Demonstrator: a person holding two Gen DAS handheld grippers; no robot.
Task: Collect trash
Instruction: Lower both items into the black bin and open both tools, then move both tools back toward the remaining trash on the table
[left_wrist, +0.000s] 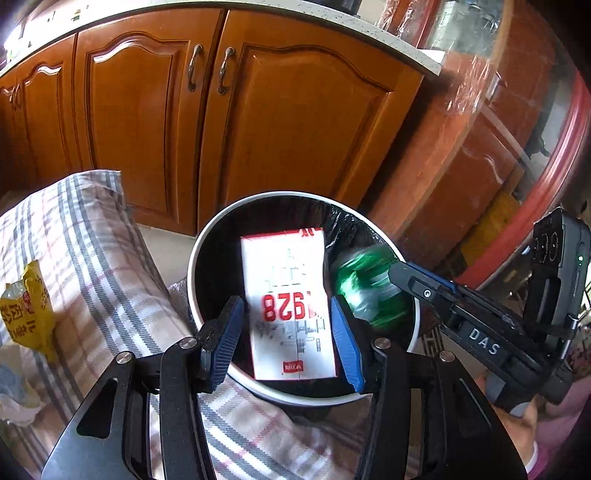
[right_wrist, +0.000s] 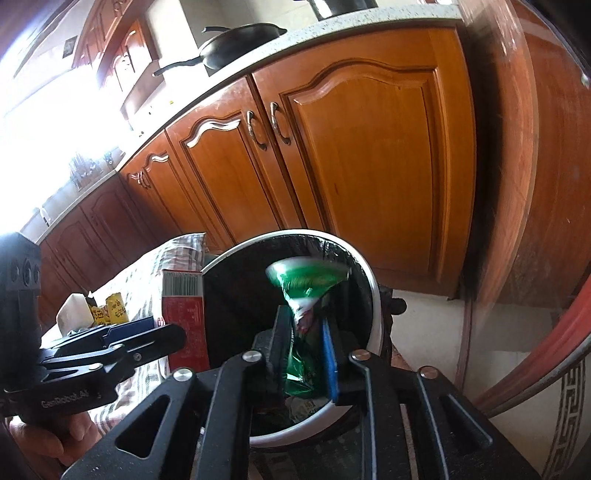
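At the bottom centre of the left wrist view, the left gripper (left_wrist: 286, 332) clasps a white carton (left_wrist: 290, 306) with red numerals, held over the mouth of the white-rimmed trash bin (left_wrist: 192, 273). In the right wrist view, the right gripper (right_wrist: 306, 350) pinches a blurred green wrapper (right_wrist: 306, 291) above the same bin (right_wrist: 375, 295). A yellow packet (left_wrist: 27, 306) lies at the left edge on the plaid cloth (left_wrist: 92, 258). Behind, orange wooden cabinet doors (left_wrist: 295, 122) fill the upper frame, with a black pan (right_wrist: 240, 40) on the counter.
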